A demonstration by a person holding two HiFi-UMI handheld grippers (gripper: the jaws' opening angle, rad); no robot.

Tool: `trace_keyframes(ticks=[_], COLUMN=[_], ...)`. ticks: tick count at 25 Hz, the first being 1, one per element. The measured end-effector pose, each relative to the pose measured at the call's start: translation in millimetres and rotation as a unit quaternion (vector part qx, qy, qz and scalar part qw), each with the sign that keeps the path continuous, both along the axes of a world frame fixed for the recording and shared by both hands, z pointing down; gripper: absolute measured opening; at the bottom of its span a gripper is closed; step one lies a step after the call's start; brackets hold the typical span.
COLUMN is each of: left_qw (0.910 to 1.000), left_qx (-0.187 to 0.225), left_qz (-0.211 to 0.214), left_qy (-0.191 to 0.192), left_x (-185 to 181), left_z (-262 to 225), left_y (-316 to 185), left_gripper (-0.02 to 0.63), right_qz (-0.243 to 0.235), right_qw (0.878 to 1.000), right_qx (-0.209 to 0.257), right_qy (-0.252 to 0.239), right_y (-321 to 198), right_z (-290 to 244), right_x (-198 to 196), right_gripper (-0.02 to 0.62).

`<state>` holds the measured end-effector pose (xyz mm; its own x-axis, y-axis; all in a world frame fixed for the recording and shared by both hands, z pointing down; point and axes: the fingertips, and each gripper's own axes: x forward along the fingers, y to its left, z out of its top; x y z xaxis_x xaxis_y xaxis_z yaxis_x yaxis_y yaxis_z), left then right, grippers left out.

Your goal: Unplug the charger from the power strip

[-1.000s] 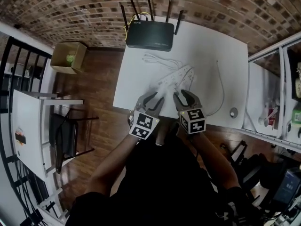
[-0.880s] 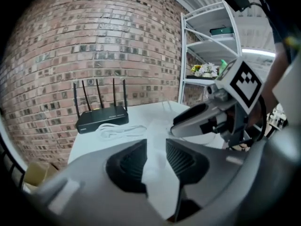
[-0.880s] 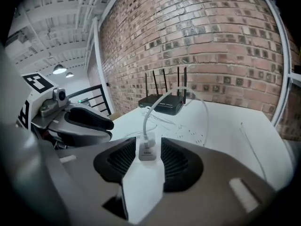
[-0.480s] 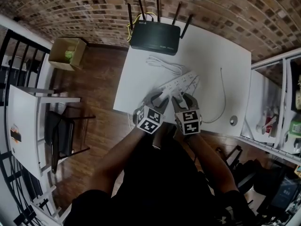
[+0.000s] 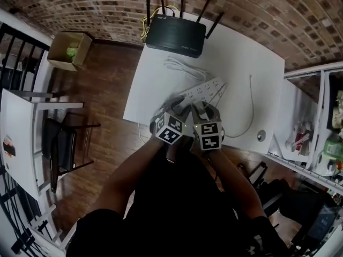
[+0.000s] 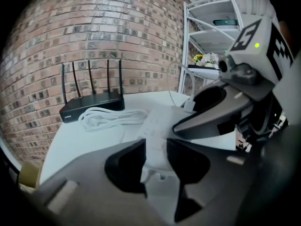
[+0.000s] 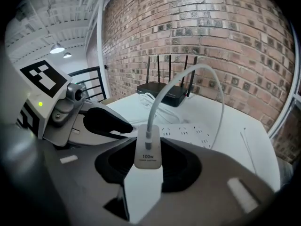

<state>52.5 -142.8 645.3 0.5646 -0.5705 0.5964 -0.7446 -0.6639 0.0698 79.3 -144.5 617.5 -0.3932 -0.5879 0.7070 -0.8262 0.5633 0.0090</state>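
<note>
A white power strip [image 5: 206,90] lies slantwise on the white table [image 5: 153,84]. A white charger [image 7: 147,147] marked 100W stands upright on the strip's near part, its white cable [image 7: 188,74] arching up and off to the right. My right gripper [image 7: 148,155] is closing, with its pads against the charger's sides. My left gripper [image 6: 155,147] straddles the strip's near end [image 6: 157,126], jaws at their widest and close to its edges. In the head view the left gripper [image 5: 179,107] and the right gripper [image 5: 202,110] sit side by side over that end.
A black router [image 5: 176,36] with several antennas stands at the table's far edge, and a coiled white cord [image 5: 185,67] lies before it. The charger cable [image 5: 250,103] loops across the right side. A metal shelf [image 5: 311,122] stands to the right and a cardboard box [image 5: 65,50] on the floor to the left.
Both grippers have come down and forward onto the strip's near end. The left one sank more and now straddles the strip.
</note>
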Motion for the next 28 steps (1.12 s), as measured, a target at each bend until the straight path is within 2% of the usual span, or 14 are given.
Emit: trace_keyframes(ticks=[10,28], left_qw=[1.0,0.9999], left_qx=[0.003,-0.001], left_qz=[0.0,0.001], left_qy=[0.007,-0.011], left_x=[-0.5,0.9], left_z=[0.2,0.6], left_y=[-1.4,-1.5], left_gripper=[0.129,0.13], right_qz=[0.008,0.011], right_qw=[1.0,1.0], right_qx=[0.003,0.01], right_qy=[0.006,0.001], right_y=[-1.8,-1.6], right_z=[0.4,0.1], right_x=[0.3,0.8], right_gripper=[0.144,0.141])
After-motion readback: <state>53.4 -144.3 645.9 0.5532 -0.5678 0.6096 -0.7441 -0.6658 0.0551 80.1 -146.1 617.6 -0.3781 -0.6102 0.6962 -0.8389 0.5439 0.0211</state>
